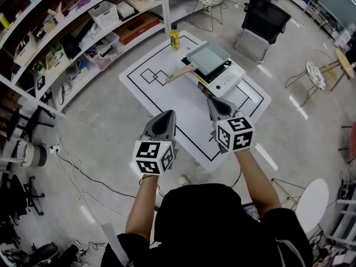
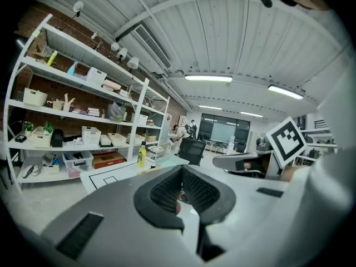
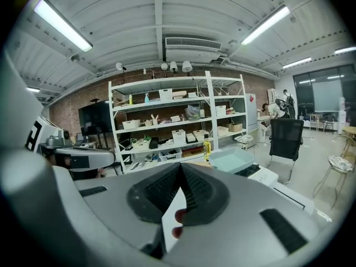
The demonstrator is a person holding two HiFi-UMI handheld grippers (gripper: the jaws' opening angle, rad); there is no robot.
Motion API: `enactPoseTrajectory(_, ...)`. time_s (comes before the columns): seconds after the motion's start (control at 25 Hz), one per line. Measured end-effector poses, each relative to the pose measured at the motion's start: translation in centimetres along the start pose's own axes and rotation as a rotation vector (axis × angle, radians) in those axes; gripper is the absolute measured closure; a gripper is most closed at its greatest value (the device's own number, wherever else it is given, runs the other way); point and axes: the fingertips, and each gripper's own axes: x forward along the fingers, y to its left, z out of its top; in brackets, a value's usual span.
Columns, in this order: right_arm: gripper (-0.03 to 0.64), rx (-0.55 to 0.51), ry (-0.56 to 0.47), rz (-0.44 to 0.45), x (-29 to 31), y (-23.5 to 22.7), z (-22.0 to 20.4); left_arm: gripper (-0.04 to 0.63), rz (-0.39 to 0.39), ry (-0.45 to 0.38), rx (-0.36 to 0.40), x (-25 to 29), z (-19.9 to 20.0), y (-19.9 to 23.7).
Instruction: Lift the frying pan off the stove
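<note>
The frying pan [image 1: 207,58] is square and pale grey-green, with a wooden handle [image 1: 178,74] pointing left. It sits on a white stove [image 1: 225,79] at the far side of the white table [image 1: 167,102]. In the right gripper view the frying pan [image 3: 231,159] shows ahead, to the right of the jaws. Both grippers hang in the air well short of the pan. My left gripper [image 1: 166,115] is shut with nothing in it. To its right, my right gripper [image 1: 214,102] is also shut and empty. The jaws of the left gripper [image 2: 181,174] and the right gripper [image 3: 181,171] meet at their tips.
A yellow bottle [image 1: 174,39] stands on the table's far edge, left of the pan. A black office chair [image 1: 261,24] is behind the table. Long shelves [image 1: 72,32] with bins run along the left. Cables [image 1: 72,168] lie on the floor at the near left.
</note>
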Motion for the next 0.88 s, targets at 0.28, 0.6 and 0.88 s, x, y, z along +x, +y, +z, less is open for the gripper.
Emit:
enactPoseTrajectory(0.28, 0.615, 0.005, 0.023, 0.038, 3.1, -2.7, 0.7, 0.583, 0.024, 0.017, 0.007, 4.2, 0.6, 0.8)
enactPoseTrajectory(0.6, 0.615, 0.010, 0.066, 0.085, 6.7, -5.5, 0.3, 0.583, 0.050, 0.051, -0.024, 8.8, 0.4, 2.2)
enactPoseTrajectory(0.88, 0.614, 0.024, 0.101, 0.120, 10.1, -7.5, -0.2, 0.583, 0.054, 0.099, -0.030, 12.2, -0.1, 3.6)
